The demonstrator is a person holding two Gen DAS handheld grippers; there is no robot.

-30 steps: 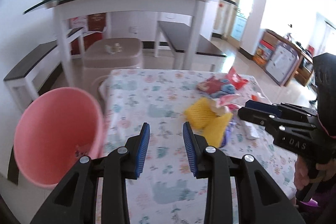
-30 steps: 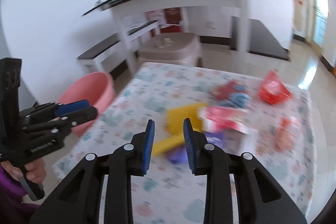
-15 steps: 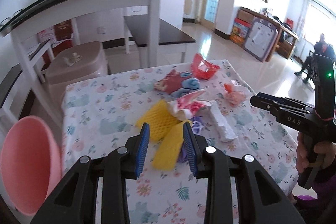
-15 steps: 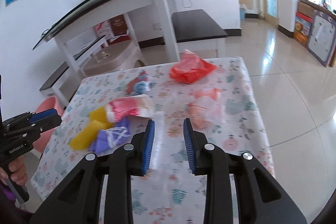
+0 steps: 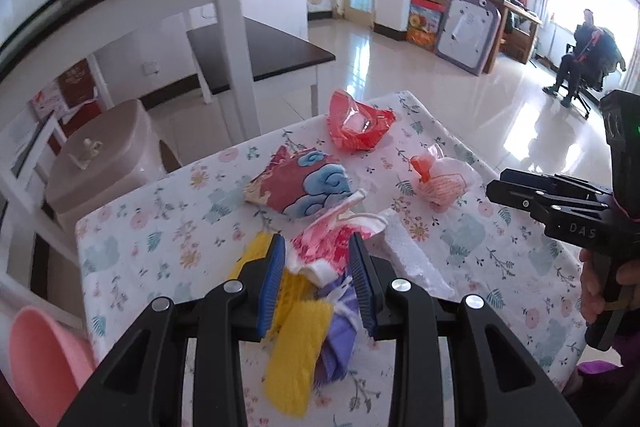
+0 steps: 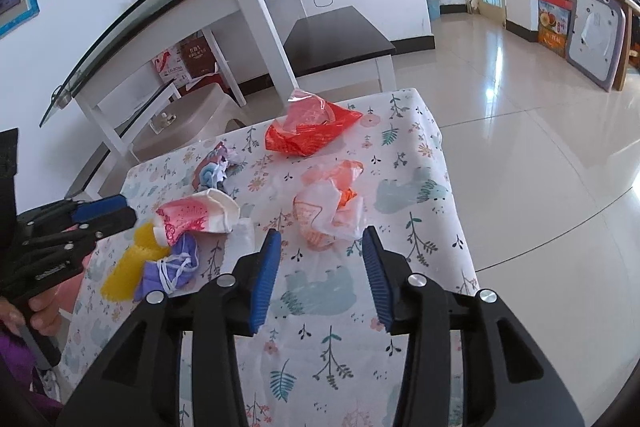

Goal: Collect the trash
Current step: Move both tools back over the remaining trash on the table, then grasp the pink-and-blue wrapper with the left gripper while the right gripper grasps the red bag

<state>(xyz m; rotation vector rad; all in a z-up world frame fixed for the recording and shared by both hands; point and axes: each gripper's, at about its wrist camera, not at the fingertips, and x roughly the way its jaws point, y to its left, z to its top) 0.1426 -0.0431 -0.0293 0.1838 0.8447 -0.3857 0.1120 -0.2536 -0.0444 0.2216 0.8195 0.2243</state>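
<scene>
Left wrist view alone shows the pink basin [image 5: 44,359] beside the table [image 5: 160,239]; left gripper [image 5: 316,279] gapes over trash [image 5: 336,243]. Right gripper [image 6: 320,267] gapes near the crumpled bag [image 6: 328,215].

The left gripper [image 5: 318,267] is hovering with its jaws parted. The right gripper [image 6: 320,267] is hovering too, jaws spread wider, each gripped by a hand [image 5: 600,279].
</scene>
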